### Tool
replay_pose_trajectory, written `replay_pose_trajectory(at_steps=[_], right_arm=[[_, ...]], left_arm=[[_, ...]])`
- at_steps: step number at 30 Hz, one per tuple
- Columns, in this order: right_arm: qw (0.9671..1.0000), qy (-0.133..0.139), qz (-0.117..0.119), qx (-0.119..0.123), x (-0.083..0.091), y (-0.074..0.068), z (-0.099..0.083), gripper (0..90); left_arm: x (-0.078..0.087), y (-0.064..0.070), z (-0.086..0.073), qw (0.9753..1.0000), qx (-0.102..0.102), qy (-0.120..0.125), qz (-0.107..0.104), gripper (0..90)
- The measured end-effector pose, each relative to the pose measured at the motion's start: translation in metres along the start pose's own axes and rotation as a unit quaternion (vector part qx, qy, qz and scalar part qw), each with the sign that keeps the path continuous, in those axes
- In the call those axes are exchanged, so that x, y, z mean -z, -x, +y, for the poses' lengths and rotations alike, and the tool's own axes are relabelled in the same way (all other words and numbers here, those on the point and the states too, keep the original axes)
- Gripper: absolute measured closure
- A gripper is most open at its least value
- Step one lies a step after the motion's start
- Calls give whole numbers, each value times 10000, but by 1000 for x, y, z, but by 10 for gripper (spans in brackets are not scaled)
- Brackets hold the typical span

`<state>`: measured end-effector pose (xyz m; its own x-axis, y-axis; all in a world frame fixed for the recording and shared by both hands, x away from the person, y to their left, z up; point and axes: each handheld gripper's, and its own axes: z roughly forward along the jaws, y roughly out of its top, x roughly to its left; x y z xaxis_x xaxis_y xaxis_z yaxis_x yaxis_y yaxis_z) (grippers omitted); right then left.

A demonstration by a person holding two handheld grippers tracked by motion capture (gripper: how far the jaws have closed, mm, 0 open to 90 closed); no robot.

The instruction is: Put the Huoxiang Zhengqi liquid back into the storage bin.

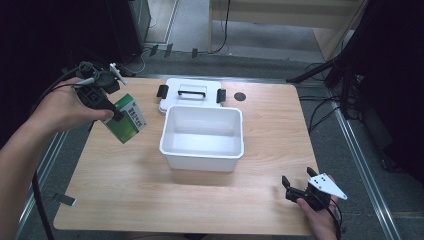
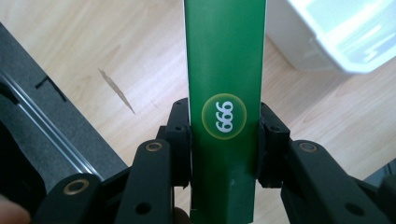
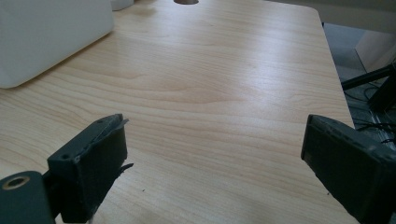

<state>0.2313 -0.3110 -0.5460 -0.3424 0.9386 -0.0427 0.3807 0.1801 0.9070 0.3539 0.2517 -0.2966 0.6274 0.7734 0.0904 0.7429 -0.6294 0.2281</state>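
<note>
The green box (image 1: 126,119) hangs in the air above the table's left side, at about nine o'clock from the white bin (image 1: 202,137) and a little apart from its wall. The left gripper (image 1: 114,113) has it clamped, jaws pressed flat on its two narrow sides, and the box tilts as it is carried. I'd say this is the carry step: picked up, not yet placed. The bin stands open and bare inside, its lid (image 1: 190,93) lying flat at twelve o'clock, touching the bin's far rim. Next the box needs to travel toward three o'clock, clear the near wall, then drop in before the jaws let go. The right gripper (image 1: 296,191) rests at the wooden table's (image 1: 260,205) five o'clock corner, jaws spread wide, holding nothing
</note>
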Motion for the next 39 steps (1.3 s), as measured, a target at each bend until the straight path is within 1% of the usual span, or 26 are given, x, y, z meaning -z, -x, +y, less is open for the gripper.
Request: replay_pose_trajectory(at_steps=[3, 6, 7, 9, 10, 12, 13, 18, 22, 24, 27, 32, 39], right_arm=[[10000, -3, -4, 0, 0, 0, 0, 69], [10000, -5, -3, 2, 0, 0, 0, 69], [10000, -5, -1, 2, 0, 0, 0, 69], [10000, -5, -2, 2, 0, 0, 0, 69], [10000, -5, -2, 3, 0, 0, 0, 69], [10000, 0, -1, 4, 0, 0, 0, 69], [10000, 7, -3, 14, 0, 0, 0, 69], [10000, 14, -6, 23, 0, 0, 0, 69], [10000, 14, -5, 17, 0, 0, 0, 69], [10000, 7, -5, 6, 0, 0, 0, 69], [10000, 7, 2, 8, 0, 0, 0, 69], [10000, 9, 11, 8, 0, 0, 0, 69], [10000, 19, 4, 25, 0, 0, 0, 69]], left_arm=[[8, 2, 5, 9999, -96, -32, -13, 659], [16, 5, 10, 9999, -151, -2, 43, 659], [19, 6, 12, 9997, -230, -21, 60, 659], [23, 9, 16, 9996, -260, 5, 59, 659], [25, 10, 18, 9994, -328, 16, 55, 659], [29, 13, 22, 9995, -314, 44, 66, 659], [31, 14, 24, 9994, -346, 57, 77, 659], [38, 22, 33, 9990, -426, 121, -60, 659], [42, 27, 40, 9986, -499, 169, -64, 659], [44, 30, 43, 9985, -501, 197, -63, 659], [46, 34, 48, 9983, -509, 263, -141, 661], [49, 40, 55, 9977, -611, 242, -141, 661], [50, 48, 64, 9964, -775, 276, -223, 660]])
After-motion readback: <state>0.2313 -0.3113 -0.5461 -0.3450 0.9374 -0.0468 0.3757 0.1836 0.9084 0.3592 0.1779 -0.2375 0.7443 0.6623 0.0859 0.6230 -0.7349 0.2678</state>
